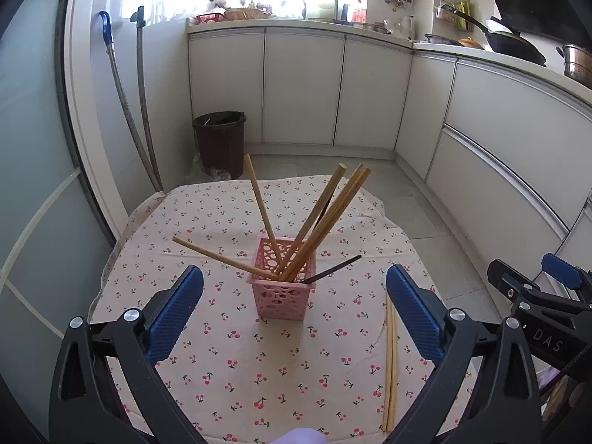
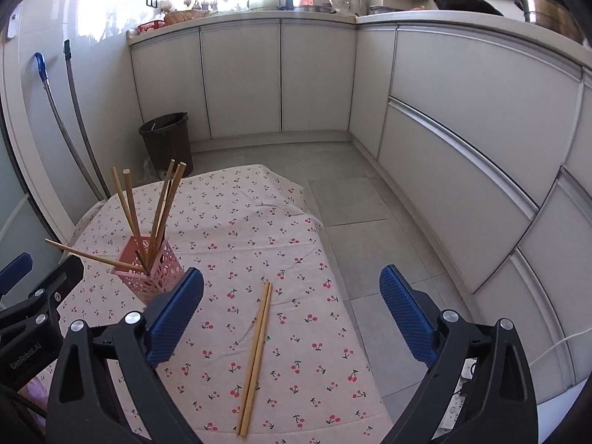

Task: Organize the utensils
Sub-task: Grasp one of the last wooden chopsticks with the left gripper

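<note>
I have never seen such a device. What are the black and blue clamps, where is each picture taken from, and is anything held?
A person holds one clamp-like gripper in each hand; a camera on each looks forward between its blue fingers. One picture is from the left gripper, the other from the right gripper. Both are open and hold nothing. On the cherry-print cloth stands a pink basket with several wooden chopsticks and a black one leaning in it. A loose pair of chopsticks lies flat on the cloth, ahead of the right gripper.
</note>
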{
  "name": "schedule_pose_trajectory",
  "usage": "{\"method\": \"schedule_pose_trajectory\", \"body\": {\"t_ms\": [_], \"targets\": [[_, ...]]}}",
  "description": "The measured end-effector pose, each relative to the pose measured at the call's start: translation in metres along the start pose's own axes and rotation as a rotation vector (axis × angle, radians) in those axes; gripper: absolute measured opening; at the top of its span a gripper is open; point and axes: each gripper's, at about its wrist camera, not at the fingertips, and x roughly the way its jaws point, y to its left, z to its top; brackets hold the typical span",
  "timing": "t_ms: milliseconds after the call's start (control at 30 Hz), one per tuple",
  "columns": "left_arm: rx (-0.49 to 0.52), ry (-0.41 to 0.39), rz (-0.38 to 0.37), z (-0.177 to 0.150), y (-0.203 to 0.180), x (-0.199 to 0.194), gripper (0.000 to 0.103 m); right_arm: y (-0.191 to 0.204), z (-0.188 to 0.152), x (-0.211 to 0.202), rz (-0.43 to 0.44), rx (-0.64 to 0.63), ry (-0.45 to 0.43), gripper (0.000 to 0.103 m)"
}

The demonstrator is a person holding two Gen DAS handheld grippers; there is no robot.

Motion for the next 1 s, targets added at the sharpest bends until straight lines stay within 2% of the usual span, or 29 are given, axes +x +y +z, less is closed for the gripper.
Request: {"method": "schedule_pose_trajectory", "body": {"t_ms": [167, 300, 500, 667, 833, 900, 1000], "targets": [[0.038, 0.043, -0.008, -0.009, -0.01, 0.011, 0.096, -0.012, -0.008, 0.008, 0.005, 0.012, 0.054, 0.096], [0.043, 0.143, -0.031, -0.025, -0.014, 0.035, 0.096, -0.027, -0.017, 0.016, 0.017, 0.055, 0.106, 0.096], [0.079, 0.35, -0.026, -0.066, -0.029, 0.084, 0.096, -0.065, -0.021, 0.035, 0.051, 0.231, 0.19, 0.096], [0.167, 0.436, -0.013, -0.094, -0.058, 0.113, 0.096, -0.1, -0.027, 0.052, 0.092, 0.418, 0.264, 0.096], [0.146, 0.488, -0.119, -0.089, -0.091, 0.142, 0.095, -0.128, -0.032, 0.06, 0.178, 0.591, 0.303, 0.096], [0.137, 0.503, -0.16, -0.08, -0.103, 0.158, 0.092, -0.134, -0.032, 0.06, 0.193, 0.619, 0.306, 0.096], [0.103, 0.535, -0.178, -0.07, -0.112, 0.183, 0.084, -0.139, -0.032, 0.061, 0.215, 0.644, 0.307, 0.096]]}}
